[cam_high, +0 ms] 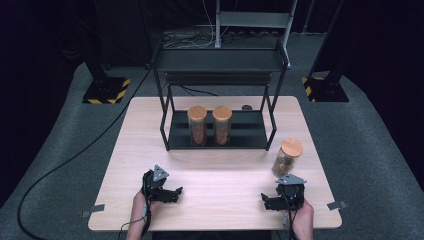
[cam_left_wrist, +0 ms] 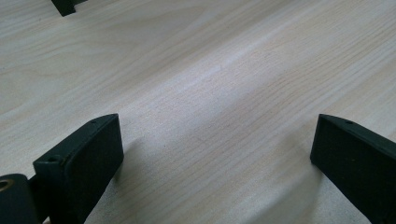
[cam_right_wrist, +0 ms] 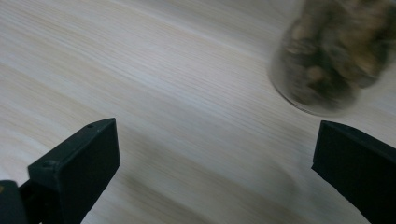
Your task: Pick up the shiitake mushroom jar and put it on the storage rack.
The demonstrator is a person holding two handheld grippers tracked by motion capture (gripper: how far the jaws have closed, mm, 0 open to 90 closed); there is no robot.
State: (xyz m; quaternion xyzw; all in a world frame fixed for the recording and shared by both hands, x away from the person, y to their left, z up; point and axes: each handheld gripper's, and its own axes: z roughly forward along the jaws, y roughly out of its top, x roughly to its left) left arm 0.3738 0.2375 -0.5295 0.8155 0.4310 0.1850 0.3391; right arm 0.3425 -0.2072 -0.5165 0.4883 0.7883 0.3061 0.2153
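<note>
High view shows the glass jar (cam_high: 287,157) with a cork lid standing on the wooden table (cam_high: 220,200), just in front and to the right of the black rack (cam_high: 218,125), and the right gripper (cam_high: 272,200) is low on the table near this jar, on the person's side of it. Its jaws are wide apart with nothing between them; the left gripper (cam_high: 172,192), in front of the rack to the left, is also apart and empty. I judge the step is reaching for the jar: it is good to turn the right gripper toward it, approach level, and close on the glass body below the lid. Two similar jars (cam_high: 210,125) already stand on the rack's lower shelf. Around the table is grey carpet, dark surroundings and cables.
</note>
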